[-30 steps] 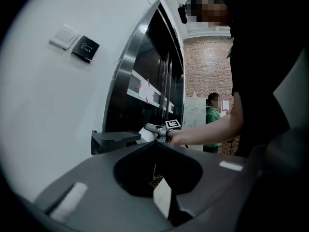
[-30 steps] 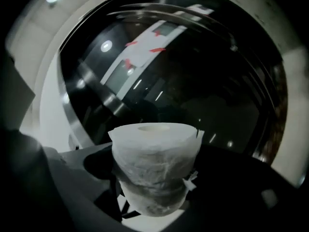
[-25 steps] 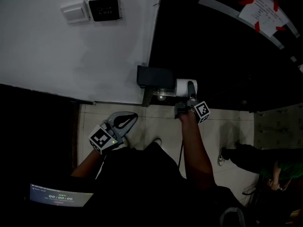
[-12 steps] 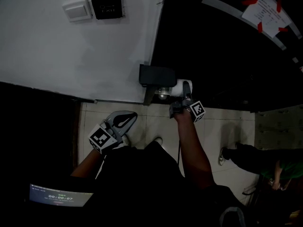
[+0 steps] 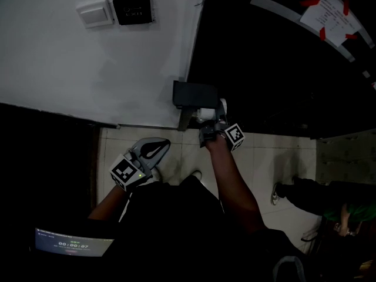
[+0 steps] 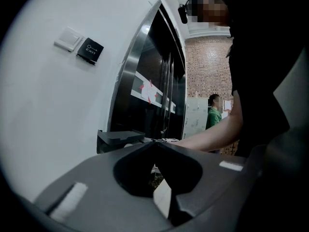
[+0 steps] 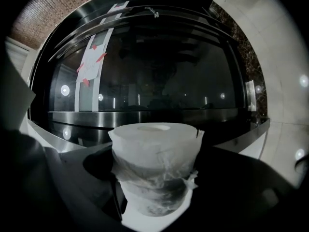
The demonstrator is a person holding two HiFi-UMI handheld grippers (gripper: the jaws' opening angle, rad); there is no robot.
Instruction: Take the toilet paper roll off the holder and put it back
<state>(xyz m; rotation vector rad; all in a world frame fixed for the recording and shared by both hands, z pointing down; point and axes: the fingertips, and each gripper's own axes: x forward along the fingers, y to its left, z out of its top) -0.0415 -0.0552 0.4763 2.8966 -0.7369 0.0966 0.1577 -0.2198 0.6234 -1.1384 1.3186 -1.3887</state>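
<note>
**Roll gripped beside the holder**

The right gripper (image 5: 212,126) has its fingers clamped on the toilet paper roll (image 7: 154,166), just beside the black holder (image 5: 194,94) on the wall (image 5: 88,69). The left gripper (image 5: 157,147) hangs lower, fingers together.

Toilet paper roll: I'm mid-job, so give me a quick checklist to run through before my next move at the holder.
1. Grip: ok. The toilet paper roll sits upright between the right gripper jaws, which press on its sides.
2. Position: ok. In the head view the roll is right beside the black holder.
3. Roll seated on the holder: cannot tell. The gripper and the dark picture hide where they meet.
4. Left gripper: ok. Its jaws are together and empty, low and left of the holder.
5. Surroundings: ok. A person stands at the right edge, apart from the holder.
</note>
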